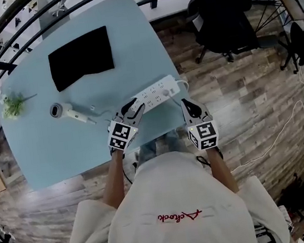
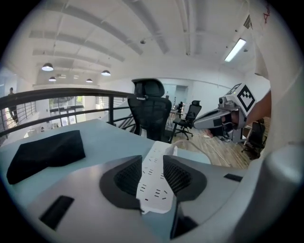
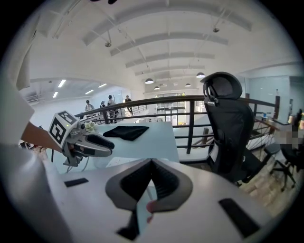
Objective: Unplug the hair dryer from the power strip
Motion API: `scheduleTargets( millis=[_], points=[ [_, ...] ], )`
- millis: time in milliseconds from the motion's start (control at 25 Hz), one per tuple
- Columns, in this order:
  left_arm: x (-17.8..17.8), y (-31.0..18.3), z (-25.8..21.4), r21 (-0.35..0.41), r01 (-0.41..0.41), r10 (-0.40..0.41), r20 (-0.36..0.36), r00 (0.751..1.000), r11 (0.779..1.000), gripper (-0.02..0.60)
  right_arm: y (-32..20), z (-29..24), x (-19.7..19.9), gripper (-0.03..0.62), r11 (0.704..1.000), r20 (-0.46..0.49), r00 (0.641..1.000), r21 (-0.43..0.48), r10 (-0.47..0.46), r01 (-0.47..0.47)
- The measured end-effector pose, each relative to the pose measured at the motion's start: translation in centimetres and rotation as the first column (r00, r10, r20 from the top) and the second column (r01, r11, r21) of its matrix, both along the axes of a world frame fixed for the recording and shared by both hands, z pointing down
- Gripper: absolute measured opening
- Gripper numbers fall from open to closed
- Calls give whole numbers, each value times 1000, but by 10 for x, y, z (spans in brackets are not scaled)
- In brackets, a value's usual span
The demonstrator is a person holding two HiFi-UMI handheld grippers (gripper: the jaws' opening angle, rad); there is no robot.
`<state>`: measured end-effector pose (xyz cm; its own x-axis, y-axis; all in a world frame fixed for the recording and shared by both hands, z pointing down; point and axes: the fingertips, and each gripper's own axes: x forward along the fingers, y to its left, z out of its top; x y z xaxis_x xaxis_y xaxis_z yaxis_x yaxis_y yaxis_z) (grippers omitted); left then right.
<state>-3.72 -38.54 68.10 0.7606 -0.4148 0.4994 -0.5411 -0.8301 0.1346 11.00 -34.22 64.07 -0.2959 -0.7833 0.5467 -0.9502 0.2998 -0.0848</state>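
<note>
**Head view.** A pale blue rectangular desk [image 1: 44, 155] carries a long white plastic power strip [image 1: 159, 91] close to its right edge. A white hair dryer [image 1: 67, 111] lies at centre left, with bare desk around it. A black folded cloth [image 1: 81, 58] lies above it. The left tool [image 1: 133, 110] is released, with its jaws apart astride the strip's near end. The right tool [image 1: 186, 105] is clenched and empty at the desk's right edge.
</note>
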Motion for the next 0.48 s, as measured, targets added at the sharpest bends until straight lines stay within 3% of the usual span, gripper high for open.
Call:
scheduleTargets(
  millis=[120,200,320,480],
  points=[
    [15,7,15,-2,-99,99,66,993,995,175,5,2,4,17,1000,-8,1000,-5,7,-7],
    [24,12,28,5,-174,172,141,975,985,218,6,3,6,17,1000,-10,1000,-6,11,-11],
    [37,16,41,7,-252,244,223,944,968,241,7,3,10,15,1000,-14,1000,-13,11,-11],
    [49,6,45,6,-289,278,259,925,957,244,3,3,9,16,1000,-19,1000,-19,-1,1]
  ],
)
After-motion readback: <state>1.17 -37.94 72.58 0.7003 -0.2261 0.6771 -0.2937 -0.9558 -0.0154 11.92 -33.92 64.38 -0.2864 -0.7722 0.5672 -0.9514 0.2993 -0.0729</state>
